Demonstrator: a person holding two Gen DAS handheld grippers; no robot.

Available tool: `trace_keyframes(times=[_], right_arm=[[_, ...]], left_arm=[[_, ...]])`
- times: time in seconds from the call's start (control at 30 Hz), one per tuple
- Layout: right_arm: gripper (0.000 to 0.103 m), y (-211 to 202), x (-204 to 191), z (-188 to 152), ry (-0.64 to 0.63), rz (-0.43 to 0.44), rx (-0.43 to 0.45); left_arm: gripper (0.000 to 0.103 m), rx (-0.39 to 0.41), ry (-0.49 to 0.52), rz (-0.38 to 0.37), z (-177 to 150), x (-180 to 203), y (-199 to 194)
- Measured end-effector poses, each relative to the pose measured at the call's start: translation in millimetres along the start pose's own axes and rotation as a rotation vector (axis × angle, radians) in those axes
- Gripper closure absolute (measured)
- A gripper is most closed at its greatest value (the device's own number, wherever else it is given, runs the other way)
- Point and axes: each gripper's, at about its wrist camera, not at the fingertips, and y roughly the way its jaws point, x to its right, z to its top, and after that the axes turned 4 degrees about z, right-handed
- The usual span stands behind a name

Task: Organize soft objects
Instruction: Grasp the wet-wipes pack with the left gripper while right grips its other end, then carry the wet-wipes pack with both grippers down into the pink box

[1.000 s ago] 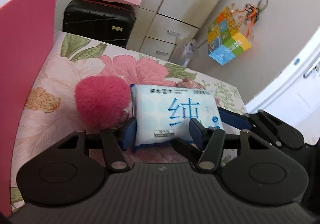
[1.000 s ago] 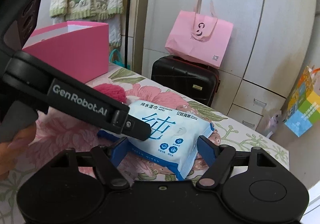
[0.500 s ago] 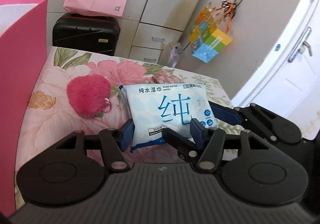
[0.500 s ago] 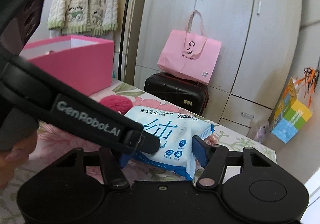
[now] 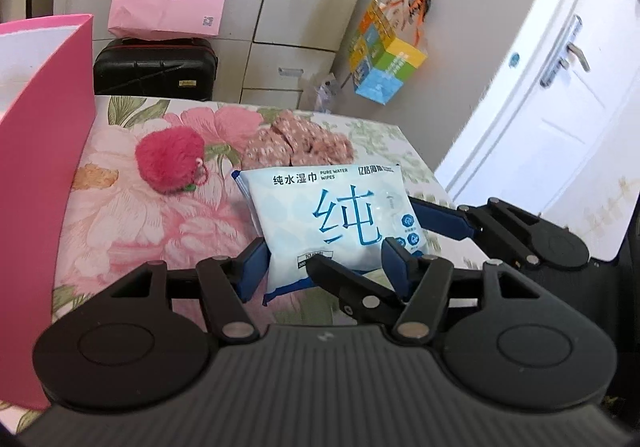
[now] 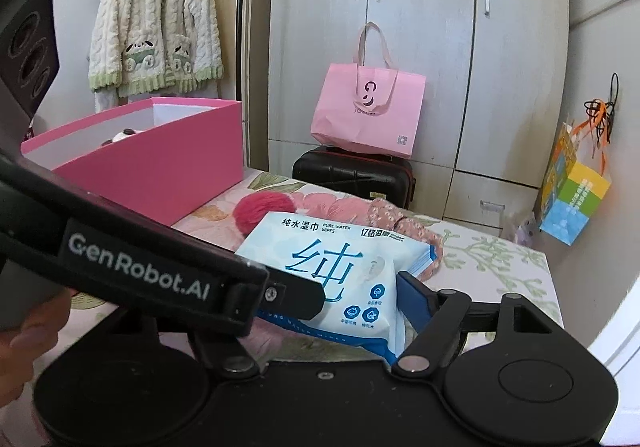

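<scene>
The left claw (image 5: 324, 261) is gripping the near end of the wet wipes pack (image 5: 336, 219), its blue pads pressing both sides, holding the pack raised above the floral bed (image 5: 132, 215). The right claw (image 6: 348, 303) is opening, its jaws set either side of the same pack; contact there cannot be confirmed. A pink pompom (image 5: 170, 159) and a folded floral cloth (image 5: 298, 141) are lying on the bed behind the pack. A pink box (image 6: 160, 163) is standing at the left.

Black left gripper (image 5: 324, 263) with blue pads, arm seemingly marked "GenRobot.AI"
</scene>
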Motion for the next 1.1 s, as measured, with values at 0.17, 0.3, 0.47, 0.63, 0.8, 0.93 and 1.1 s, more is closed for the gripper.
trace_keyframes(times=[0.17,0.3,0.47,0.63,0.8,0.93,1.1], right_arm=[[0.023,-15,-19,-5,0.01,-0.018,-0.017],[0.022,-28,-33,-8,0.022,-0.026,-0.023],[0.023,-42,-59,-13,0.015,-0.04,-0.039],[0.023,-56,-88,-18,-0.005,-0.033,-0.043],[0.023,-71,-128,-18,-0.04,-0.034,-0.055],[0.023,-78,-160,-18,-0.05,-0.001,-0.054],[0.023,-87,-196,-5,-0.069,0.053,-0.026]], left_arm=[[0.044,-0.032,0.019,0.009,-10,3,-17],[0.044,-0.036,0.033,0.006,-21,3,-35],[0.044,-0.025,0.044,0.014,-37,1,-58],[0.044,-0.016,0.036,0.024,-54,-9,-87],[0.044,-0.012,0.023,0.054,-73,-23,-123],[0.044,-0.001,0.012,0.111,-85,-37,-153],[0.044,0.059,0.012,0.188,-88,-52,-199]])
